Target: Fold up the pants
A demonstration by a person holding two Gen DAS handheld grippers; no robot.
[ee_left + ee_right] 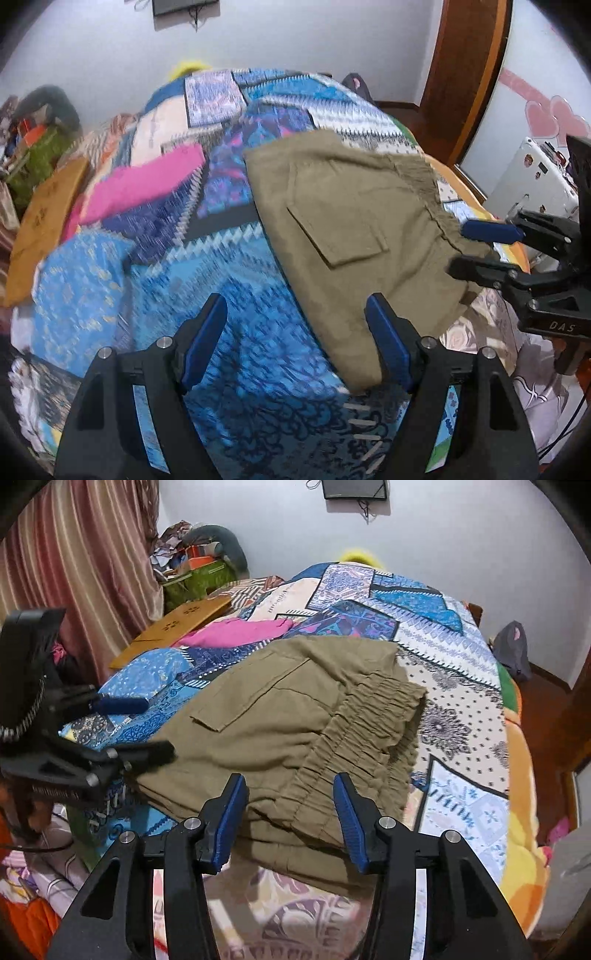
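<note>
Olive-green pants (351,221) lie folded in a stack on the patterned bedspread, a flap pocket on top. In the right wrist view the pants (295,720) show their elastic waistband toward the camera. My left gripper (295,325) is open and empty, just off the pants' left edge, above the bedspread. It also shows at the left of the right wrist view (155,727), open. My right gripper (290,805) is open and empty, its fingers on either side of the waistband end without closing on it. It also shows at the right of the left wrist view (476,247).
The bed carries a blue patchwork bedspread (221,295). A pink garment (147,184) and an orange board (44,221) lie at its left. A striped curtain (74,554) and a cluttered pile (192,565) stand behind. A wooden door frame (465,74) is at right.
</note>
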